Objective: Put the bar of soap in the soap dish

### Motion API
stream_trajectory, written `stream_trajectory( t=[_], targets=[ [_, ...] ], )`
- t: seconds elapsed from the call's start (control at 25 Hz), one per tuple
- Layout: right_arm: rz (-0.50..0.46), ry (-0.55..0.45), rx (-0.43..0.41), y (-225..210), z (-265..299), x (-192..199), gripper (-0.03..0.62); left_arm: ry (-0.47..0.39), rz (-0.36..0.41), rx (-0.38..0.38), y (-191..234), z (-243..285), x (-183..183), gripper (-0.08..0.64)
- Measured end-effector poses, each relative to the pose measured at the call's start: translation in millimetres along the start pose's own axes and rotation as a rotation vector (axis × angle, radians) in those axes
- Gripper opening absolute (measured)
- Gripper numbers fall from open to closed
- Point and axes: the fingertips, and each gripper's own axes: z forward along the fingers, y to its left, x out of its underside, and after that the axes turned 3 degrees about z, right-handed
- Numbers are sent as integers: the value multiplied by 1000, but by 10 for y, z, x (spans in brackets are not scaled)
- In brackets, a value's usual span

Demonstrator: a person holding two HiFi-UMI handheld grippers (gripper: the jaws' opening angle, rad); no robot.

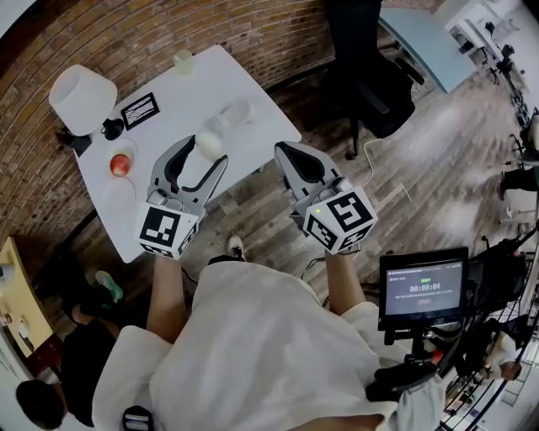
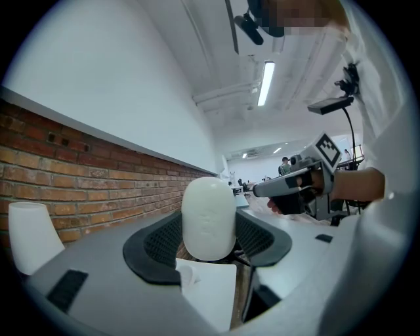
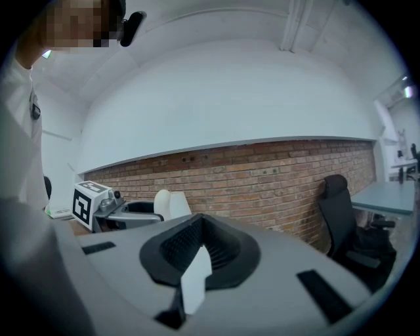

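The left gripper (image 1: 206, 153) pinches the bar of soap (image 2: 209, 216) between its black ribbed pads (image 2: 161, 239), one on each side. The bar stands on end there, held above the near right part of the white table (image 1: 253, 97). It is a smooth, cream-white oval with rounded ends. A faint stamp on its face is too blurred to read, and its lower end sits down among the pads, where its outline is hard to follow.

On the table just beyond the soap lies a clear thing (image 1: 229, 116); its shape is hard to make out, and I cannot tell if it is the soap dish. Bare tabletop lies around it, and the table's right edge runs close beside the held bar. Further left are a red thing (image 1: 120, 164) on a pale round plate (image 1: 128, 152), a framed card (image 1: 140, 109) and a white lamp (image 1: 82, 97) by the brick wall (image 1: 253, 25).

The right gripper (image 1: 286, 151) has its jaws pressed together with nothing in them. It hangs off the table, over the wooden floor (image 1: 421, 168), apart from the left one. A black chair (image 1: 370, 67) stands beyond it, partly cut off at the top edge.
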Motion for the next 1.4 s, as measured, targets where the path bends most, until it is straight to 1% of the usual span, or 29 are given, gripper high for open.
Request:
stream_trajectory(
  t=[0.2,0.48,0.64,0.8,0.96,1.2,1.4],
  targets=[
    [24,25,21,-210,440,98,5,21,-21,22,384,270,232,261],
    [39,38,57,-296,601,188,4,36,-12,63,537,425,359,261],
    [56,47,60,-295,701,259,5,44,-15,84,640,483,451,261],
    [50,33,102,-319,766,279,5,57,-14,116,700,540,552,261],
    [40,19,121,-358,737,268,5,69,-19,135,668,617,594,261],
    [52,12,114,-515,752,302,5,86,-9,137,621,771,614,261],
    [71,39,103,-695,908,423,5,106,-30,125,684,958,727,261]
  ],
)
